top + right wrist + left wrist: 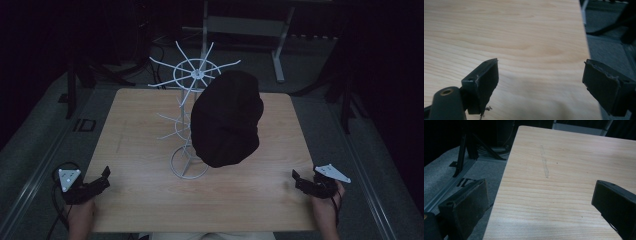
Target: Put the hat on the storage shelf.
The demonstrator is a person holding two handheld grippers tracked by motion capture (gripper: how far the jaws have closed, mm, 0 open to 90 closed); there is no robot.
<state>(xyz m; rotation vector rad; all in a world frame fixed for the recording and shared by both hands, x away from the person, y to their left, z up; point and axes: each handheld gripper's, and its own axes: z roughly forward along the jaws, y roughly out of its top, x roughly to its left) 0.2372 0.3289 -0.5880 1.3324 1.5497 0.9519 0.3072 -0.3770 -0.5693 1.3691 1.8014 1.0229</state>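
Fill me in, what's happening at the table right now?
Nothing is being handled yet. A person holds the left gripper at the table's near left corner and the right gripper at its near right corner. Both have their jaws wide apart with nothing between them. Toward the middle of the table stands a white wire rack with spokes on top. A black hat sits on the rack's right side, away from both grippers.

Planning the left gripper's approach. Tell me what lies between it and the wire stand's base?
Bare wooden tabletop separates the left gripper from the stand's ring base, per the high view.
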